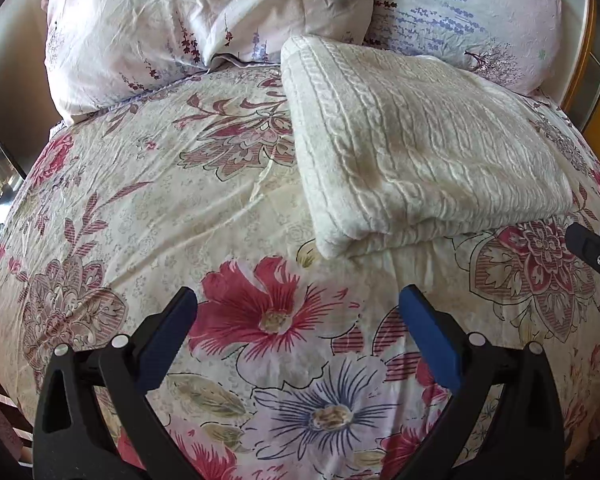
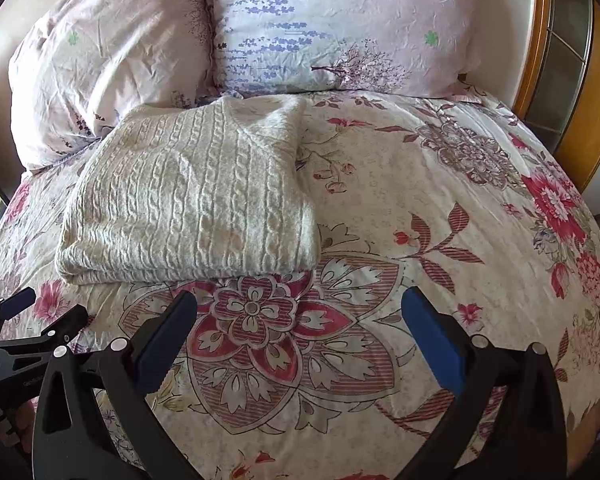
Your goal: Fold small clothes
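One cream cable-knit sweater (image 2: pixel 192 196) lay on the flowered bedspread (image 2: pixel 380 208), already doubled over into a thick, roughly square bundle with its fold line along the near edge. It sat close to the two pillows (image 2: pixel 320 28) at the head of the bed, its far edge reaching the base of them. Judged from how it lay, the folding of this garment looked finished or nearly so: the layers were stacked evenly, no sleeve trailed out, and only a slight looseness showed at the near left corner in the right wrist view. No other small garment could be seen on the bed in either view, so whether more pieces remained could not be told.

Both tools hovered over bare bedspread, just short of the sweater's near edge. The left tool (image 1: pixel 298 300) stood with its jaws spread wide, nothing between them but the printed red flower beneath, and its blue pads (image 1: pixel 428 332) touched no cloth. The right tool (image 2: pixel 299 304) was likewise spread as wide as it went, empty, its jaws framing the large medallion print, with the sweater just beyond its fingertips. In the left wrist view the right tool's tip showed at the right edge, near the sweater's near right corner but apart from it
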### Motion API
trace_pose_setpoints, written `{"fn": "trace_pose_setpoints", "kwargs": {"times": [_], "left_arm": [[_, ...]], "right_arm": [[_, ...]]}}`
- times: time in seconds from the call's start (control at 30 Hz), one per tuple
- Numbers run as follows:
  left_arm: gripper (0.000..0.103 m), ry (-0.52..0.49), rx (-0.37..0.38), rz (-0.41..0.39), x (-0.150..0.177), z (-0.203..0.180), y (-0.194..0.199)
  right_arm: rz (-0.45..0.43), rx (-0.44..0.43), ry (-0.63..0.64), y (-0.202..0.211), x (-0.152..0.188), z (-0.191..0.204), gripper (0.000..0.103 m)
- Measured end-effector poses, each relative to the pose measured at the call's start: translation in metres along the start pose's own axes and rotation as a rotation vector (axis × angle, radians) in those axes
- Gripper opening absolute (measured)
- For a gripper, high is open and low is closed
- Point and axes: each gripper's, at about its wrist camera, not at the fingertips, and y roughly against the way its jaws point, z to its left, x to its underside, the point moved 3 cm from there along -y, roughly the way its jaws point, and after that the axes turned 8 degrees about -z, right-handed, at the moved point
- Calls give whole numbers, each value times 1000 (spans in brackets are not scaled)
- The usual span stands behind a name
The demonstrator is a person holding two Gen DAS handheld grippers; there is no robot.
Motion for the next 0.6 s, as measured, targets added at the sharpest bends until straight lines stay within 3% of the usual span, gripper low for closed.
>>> {"fn": "trace_pose_setpoints", "kwargs": {"times": [0.13,0.6], "left_arm": [[101,24,19,-21,4,3,-1],[101,37,17,-26,4,3,-2]], "right_arm": [[57,-19,6,-13,10,5,102],[85,-14,54,-24,18,20,102]]}}
